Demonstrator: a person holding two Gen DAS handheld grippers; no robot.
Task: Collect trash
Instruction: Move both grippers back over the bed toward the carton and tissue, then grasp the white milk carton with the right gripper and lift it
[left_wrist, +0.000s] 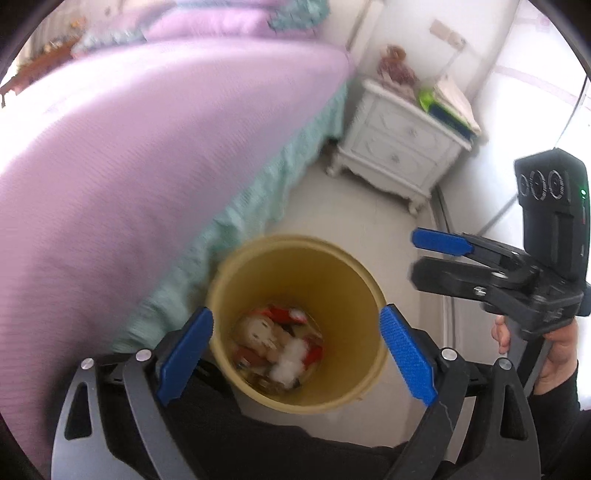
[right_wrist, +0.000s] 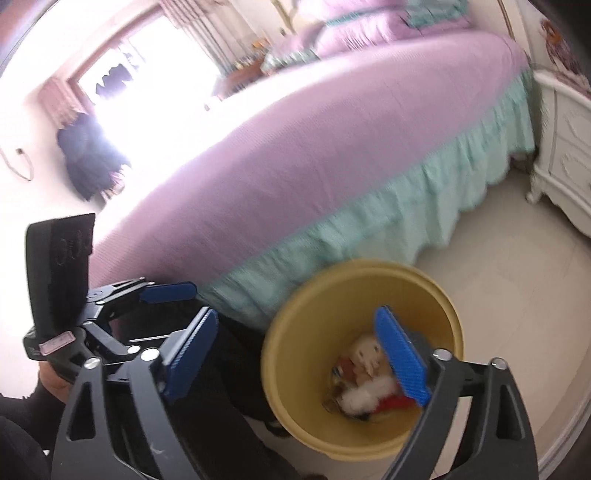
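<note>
A bed (left_wrist: 129, 147) with a purple cover and green skirt (right_wrist: 388, 221) stands on the pale floor (left_wrist: 362, 221). Beside it is a white nightstand (left_wrist: 399, 144) bearing a doll (left_wrist: 397, 68) and books (left_wrist: 450, 107). A bright window (right_wrist: 140, 74) lies beyond.

The bin (left_wrist: 295, 321) is yellow, like butter, inside and out. Down in it lies a doll (left_wrist: 275, 345) with a pale face, red clothes and fluffy white trim; the picture is blurry, so it may be a Santa toy. The bed cover (left_wrist: 155, 147) is soft purple, and the frilly bed skirt (left_wrist: 255, 206) under it is mint green. The pillows (left_wrist: 207, 24) are purple too. The nightstand (left_wrist: 397, 142) is white with curly carved patterns. The floor (left_wrist: 354, 218) is pale cream. Both grippers are black with bright blue fingers (left_wrist: 408, 360), and those have a tiny bumpy pattern.
</note>
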